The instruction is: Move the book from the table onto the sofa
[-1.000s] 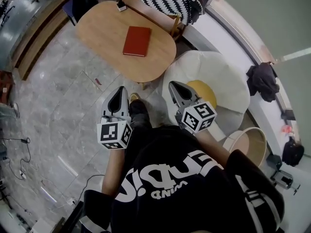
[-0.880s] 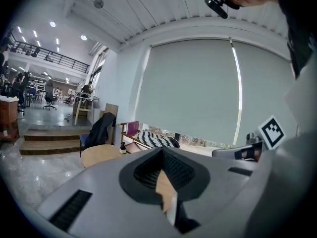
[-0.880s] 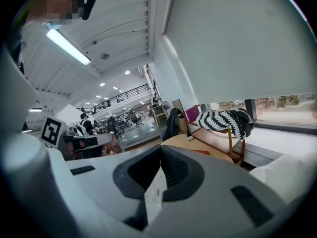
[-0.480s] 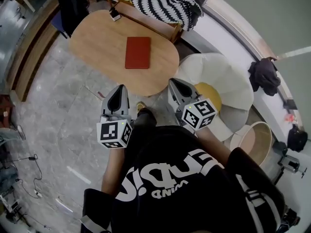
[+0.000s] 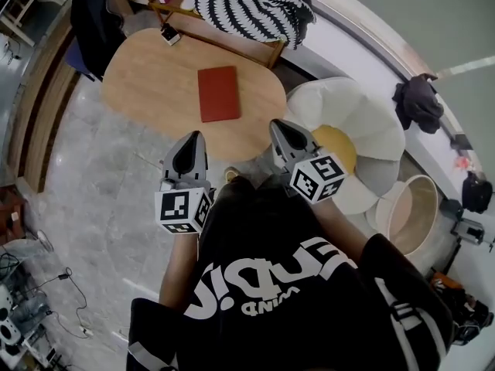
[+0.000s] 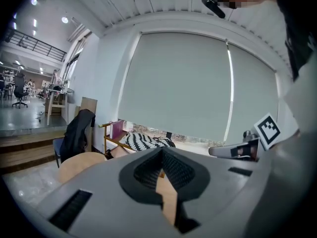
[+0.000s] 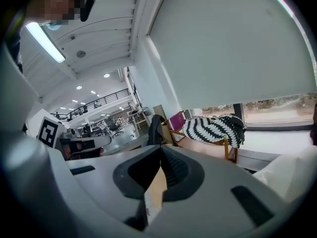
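A red book lies flat near the middle of the oval wooden table in the head view. My left gripper and right gripper are held side by side just short of the table's near edge, both pointing toward it. Each is shut with nothing between its jaws. The book is beyond and between them, untouched. In the left gripper view the shut left gripper hides the book, and only the table's edge shows. The right gripper view shows the right gripper shut too.
A white flower-shaped cushion seat with a yellow centre lies on the floor right of the table. A wooden chair with a black-and-white striped throw stands behind the table. A dark jacket hangs at far left. A small device rests on the table.
The table and book have come nearer in the head view. Both grippers have moved forward together toward the table's near edge and stayed shut.
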### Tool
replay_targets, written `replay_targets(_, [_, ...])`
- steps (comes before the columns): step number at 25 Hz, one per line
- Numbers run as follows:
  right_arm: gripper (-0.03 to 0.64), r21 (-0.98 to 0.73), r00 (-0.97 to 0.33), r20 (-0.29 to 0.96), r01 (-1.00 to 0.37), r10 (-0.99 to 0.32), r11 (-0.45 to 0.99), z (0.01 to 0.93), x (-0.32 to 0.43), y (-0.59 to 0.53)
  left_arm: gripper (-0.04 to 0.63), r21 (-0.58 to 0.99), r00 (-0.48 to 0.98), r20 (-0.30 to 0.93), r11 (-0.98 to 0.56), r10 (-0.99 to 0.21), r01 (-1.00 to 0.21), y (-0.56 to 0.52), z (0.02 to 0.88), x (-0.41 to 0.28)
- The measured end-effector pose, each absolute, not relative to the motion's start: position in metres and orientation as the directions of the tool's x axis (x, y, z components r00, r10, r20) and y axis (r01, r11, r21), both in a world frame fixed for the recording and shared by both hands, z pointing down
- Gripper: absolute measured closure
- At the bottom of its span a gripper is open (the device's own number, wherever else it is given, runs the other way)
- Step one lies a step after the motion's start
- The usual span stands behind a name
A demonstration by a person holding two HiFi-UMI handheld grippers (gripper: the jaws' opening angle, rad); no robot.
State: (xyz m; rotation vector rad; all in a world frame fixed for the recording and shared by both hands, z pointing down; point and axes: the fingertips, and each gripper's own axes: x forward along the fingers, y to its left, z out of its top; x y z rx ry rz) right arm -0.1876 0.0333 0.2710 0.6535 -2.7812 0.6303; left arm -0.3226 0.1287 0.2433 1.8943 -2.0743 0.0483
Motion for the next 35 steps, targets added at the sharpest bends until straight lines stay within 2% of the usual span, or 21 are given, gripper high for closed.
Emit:
replay_targets(9, [0.615,-0.356,-0.878,0.306,-0.464,-0.368,0.811,0.273,-0.200,0.002,0.586,0.203,-0.075,0.264,0.132,-0.962,-0.970,0.101,0.245,-0.337])
replay_targets(26, [0.615,-0.357,-0.936,0.284,-0.303,-0.206,0.883,0.267,-0.240,-0.060,0.586,0.170,-0.264,0.263,0.314,-0.928,-0.934,0.061,0.235,-0.368])
replay_targets(35, [0.615,-0.385,-0.936,0.274,-0.318,-0.221,0.866,0.275,-0.263,-0.061,0.586,0.167,-0.210,0.286,0.265,-0.935,-0.950,0.052,0.247,-0.382])
